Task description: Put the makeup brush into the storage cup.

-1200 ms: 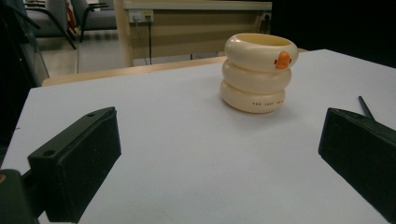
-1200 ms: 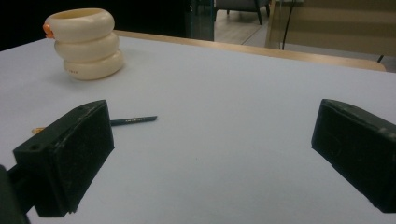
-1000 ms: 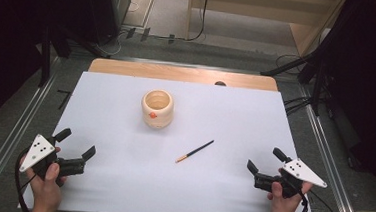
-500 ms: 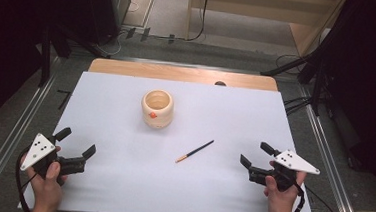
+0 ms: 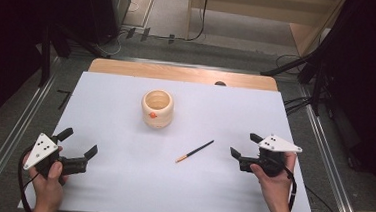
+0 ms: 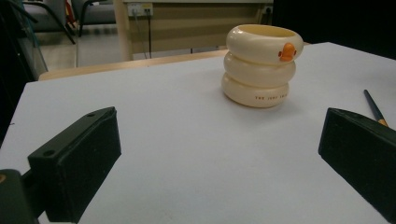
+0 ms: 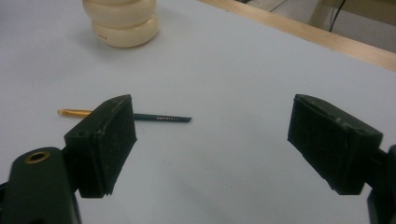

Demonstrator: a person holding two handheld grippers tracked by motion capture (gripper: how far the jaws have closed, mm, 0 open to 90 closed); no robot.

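1. The cream ringed holder (image 5: 157, 108), with an orange duck mark, stands upright on the white table (image 5: 120, 191) at about 12 o'clock.
2. A dark pencil (image 5: 195, 151) with an orange end lies flat near centre, well apart from the holder.
3. The left gripper (image 5: 78, 145) sits at 8 o'clock, jaws spread, empty.
4. The right gripper (image 5: 244, 146) sits at 4 o'clock, jaws wide apart, near the pencil, not touching.
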